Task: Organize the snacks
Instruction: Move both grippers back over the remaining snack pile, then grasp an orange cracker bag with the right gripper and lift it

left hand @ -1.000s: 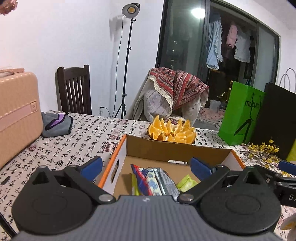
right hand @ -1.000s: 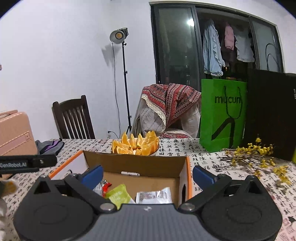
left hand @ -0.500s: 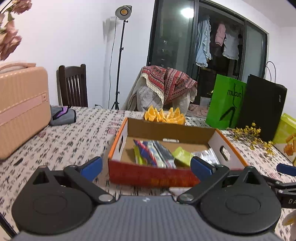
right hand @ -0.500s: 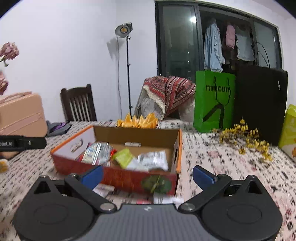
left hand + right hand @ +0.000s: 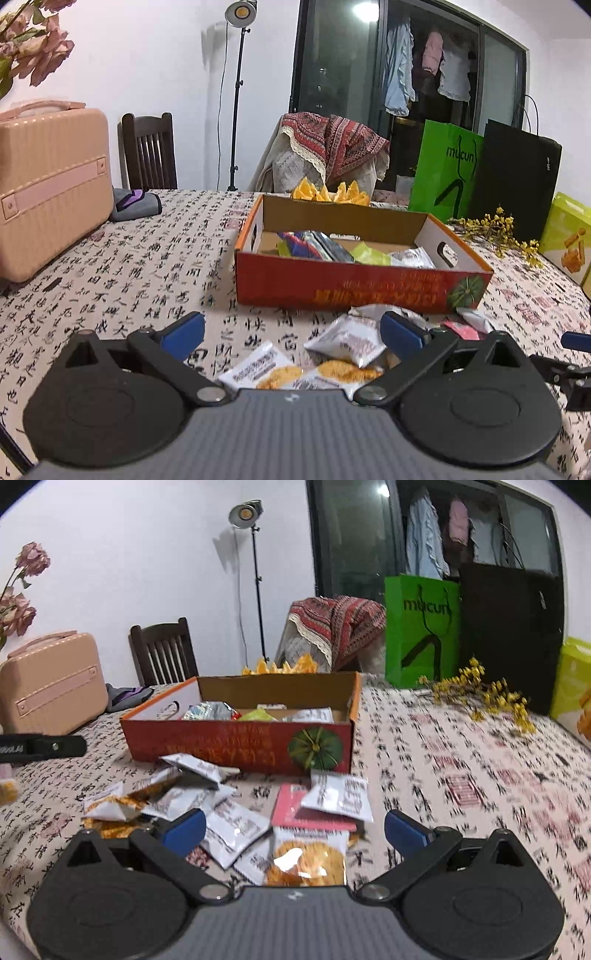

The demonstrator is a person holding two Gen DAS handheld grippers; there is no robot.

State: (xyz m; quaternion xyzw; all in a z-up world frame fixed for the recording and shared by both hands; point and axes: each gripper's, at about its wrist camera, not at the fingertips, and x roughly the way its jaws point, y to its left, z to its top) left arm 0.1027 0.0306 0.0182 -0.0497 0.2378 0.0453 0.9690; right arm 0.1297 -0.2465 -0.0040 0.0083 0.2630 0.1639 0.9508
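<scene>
A red and orange cardboard box (image 5: 354, 286) (image 5: 236, 744) sits on the table with several snack packets inside. Loose packets lie on the cloth in front of it: white ones (image 5: 347, 339) (image 5: 338, 792), a pink one (image 5: 295, 808) and cracker packs (image 5: 306, 856). My left gripper (image 5: 291, 328) is open and empty above the loose packets. My right gripper (image 5: 295, 823) is open and empty over the pile. The left gripper's side (image 5: 40, 746) shows at the left edge of the right wrist view.
A pink suitcase (image 5: 51, 181) stands at the left. Orange slices (image 5: 328, 194) sit behind the box. A green bag (image 5: 445, 170), a black bag (image 5: 517, 177) and yellow flowers (image 5: 495, 229) are at the back right. A grey pouch (image 5: 135, 203) lies beside the suitcase.
Both grippers have pulled back from over the box toward the near edge of the table. The loose packets in front of the box have come into view. Both stay open.
</scene>
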